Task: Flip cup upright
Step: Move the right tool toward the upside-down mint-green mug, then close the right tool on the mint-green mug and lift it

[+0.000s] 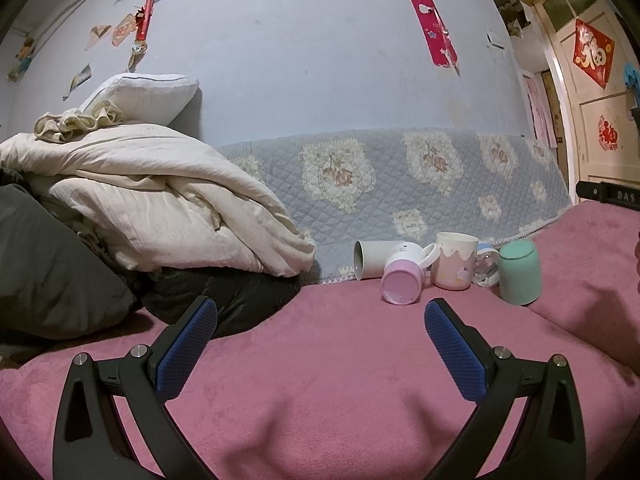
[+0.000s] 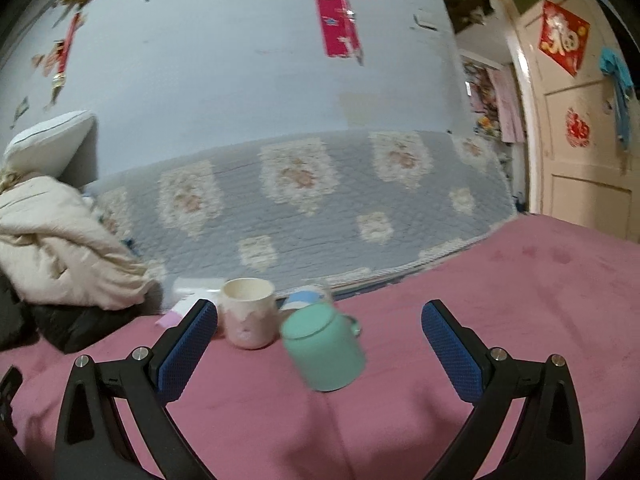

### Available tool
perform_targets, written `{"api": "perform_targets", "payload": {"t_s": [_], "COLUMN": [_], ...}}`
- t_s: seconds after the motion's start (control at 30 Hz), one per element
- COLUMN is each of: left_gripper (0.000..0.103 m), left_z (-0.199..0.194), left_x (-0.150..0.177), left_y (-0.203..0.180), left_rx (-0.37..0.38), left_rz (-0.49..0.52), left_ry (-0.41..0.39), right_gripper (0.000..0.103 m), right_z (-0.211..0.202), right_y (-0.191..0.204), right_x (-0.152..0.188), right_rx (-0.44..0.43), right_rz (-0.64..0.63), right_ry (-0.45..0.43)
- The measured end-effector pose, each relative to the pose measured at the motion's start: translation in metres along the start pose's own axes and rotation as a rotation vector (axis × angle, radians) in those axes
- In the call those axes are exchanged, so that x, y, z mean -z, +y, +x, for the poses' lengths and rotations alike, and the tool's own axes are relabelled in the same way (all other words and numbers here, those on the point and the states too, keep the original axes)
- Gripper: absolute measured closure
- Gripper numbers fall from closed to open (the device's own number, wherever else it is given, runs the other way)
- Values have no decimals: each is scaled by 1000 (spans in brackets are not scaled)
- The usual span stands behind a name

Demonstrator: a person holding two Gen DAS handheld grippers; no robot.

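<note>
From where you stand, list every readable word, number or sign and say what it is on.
"福": red diamond paper on the door.
"DAS": black bar at the left view's right edge.
Pink wall banner: small numbers, too small to read.
White mug: faint print, unreadable.
Right wrist view: too blurred for more.

Five cups, two hand-held grippers, one pillow, one folded quilt
</note>
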State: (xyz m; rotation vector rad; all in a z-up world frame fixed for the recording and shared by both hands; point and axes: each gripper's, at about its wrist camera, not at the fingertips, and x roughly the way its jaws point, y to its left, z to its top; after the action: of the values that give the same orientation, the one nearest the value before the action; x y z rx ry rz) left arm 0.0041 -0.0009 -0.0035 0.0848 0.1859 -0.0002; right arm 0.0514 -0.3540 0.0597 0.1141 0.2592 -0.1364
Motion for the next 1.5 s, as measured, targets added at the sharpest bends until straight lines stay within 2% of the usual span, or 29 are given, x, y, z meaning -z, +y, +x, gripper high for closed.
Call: {"api": "perform_targets", "payload": {"t_s": [0.13, 0.37, 0.53, 0.57, 0.67, 0.77, 0.93, 1.03, 1.07, 1.1, 1.27, 1.43, 1.47, 1.5], "left_gripper": [0, 0, 0, 0, 0, 0, 0, 0, 0, 0, 0, 0, 0, 0], "left_z": [3, 2, 1, 1, 1, 1, 1, 1, 1, 1, 0, -3, -5, -5], "left_x": [0, -1, -2, -2, -2, -2, -1, -1, -1, -1, -1, -1, -2, -2], "left_y": [-1, -10, -8, -8, -7, -7, -7, -7, -7, -7, -6, -5, -5, -5], "left_rx": [-1, -6, -6, -5, -4, -5, -4, -4, -4, -5, -6, -10, -12, -13], "left_rz": [6, 47, 45, 42, 39, 41, 39, 40, 40, 40, 38, 30, 28, 26], "left_ry": [11, 17, 9, 8, 8, 10, 8, 8, 7, 7, 2, -15, -20, -23], "right_gripper": [0, 0, 0, 0, 0, 0, 0, 1, 10, 15, 17, 21, 29, 42], "right_z": [15, 69, 115, 128, 157, 174, 196, 204, 205, 205, 185, 140, 128, 117], "right_y": [3, 49, 74, 74, 68, 64, 59, 47, 44, 44, 42, 42, 49, 56], "right_x": [-10, -2, 24, 32, 45, 47, 54, 59, 61, 61, 53, 33, 31, 29], "right_rx": [3, 24, 155, 169, 173, 196, 229, 186, 148, 131, 129, -33, -77, -114], "right_rz": [-48, -271, -448, -466, -427, -355, -342, -242, -200, -182, -156, -43, -43, -52], "right_ry": [33, 175, 243, 283, 402, 438, 491, 525, 537, 541, 426, 330, 312, 294]}}
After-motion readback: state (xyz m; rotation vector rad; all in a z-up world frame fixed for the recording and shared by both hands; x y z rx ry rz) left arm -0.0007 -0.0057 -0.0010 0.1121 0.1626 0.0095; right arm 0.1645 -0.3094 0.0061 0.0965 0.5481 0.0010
